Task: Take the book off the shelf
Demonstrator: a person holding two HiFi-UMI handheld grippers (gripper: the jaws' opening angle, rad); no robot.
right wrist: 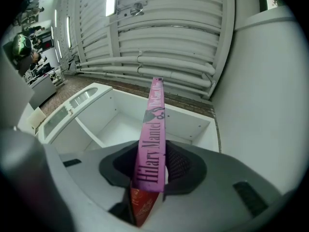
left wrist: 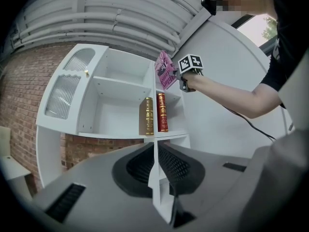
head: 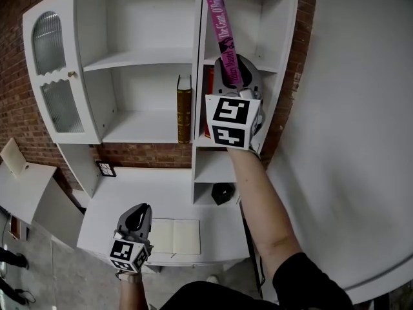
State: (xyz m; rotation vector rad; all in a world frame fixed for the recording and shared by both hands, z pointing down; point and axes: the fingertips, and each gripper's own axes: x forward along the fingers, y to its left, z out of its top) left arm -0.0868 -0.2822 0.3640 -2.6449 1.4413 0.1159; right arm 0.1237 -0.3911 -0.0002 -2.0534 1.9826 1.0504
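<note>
A white shelf [head: 148,57] is set above a desk [head: 148,186] by a brick wall [head: 19,108]. A brown book [head: 184,108] and a red book [head: 208,102] are kept in it. The pink book [head: 222,31] is held up before the top shelf, squeezed in the right gripper [right wrist: 152,170]'s jaws. The left gripper [left wrist: 155,158]'s jaws are closed on nothing.

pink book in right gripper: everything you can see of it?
The pink book is slim and closed: pink spine, black print reading Hilary Mantel, a small dark emblem midway, a red-orange cover showing at its lower end. It stands steeply tilted, spine toward the person, in front of the shelf's upper right bay. The right gripper clamps its lower end, pads on both covers; nothing else seems to touch it.
</note>
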